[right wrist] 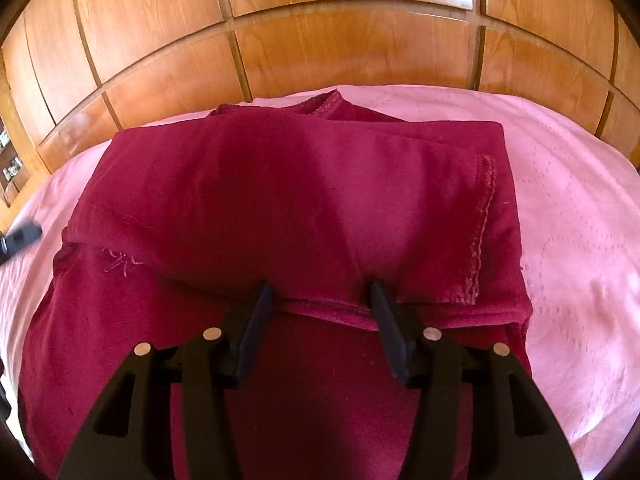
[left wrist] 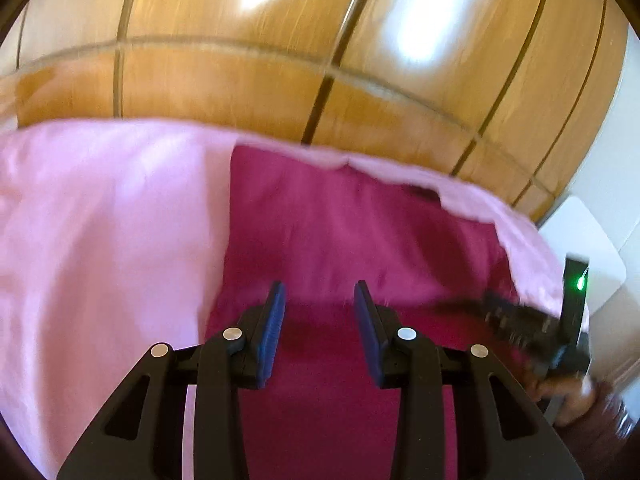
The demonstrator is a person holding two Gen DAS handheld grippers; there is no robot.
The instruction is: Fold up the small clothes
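A dark red garment lies on the pink bed sheet, its upper layer folded over toward me. The folded layer's hem runs just beyond my right gripper, which stands open with nothing pinched. In the left wrist view the same red garment lies blurred under my left gripper. Its blue pads stand apart over the cloth, open and holding nothing. The right gripper shows as a black blur at the garment's right edge. The left one is a dark tip at the far left.
A wooden panelled headboard rises right behind the bed. A white piece of furniture stands past the bed's right side. A person's hand holds the right gripper. Small items sit on a wooden shelf at the left.
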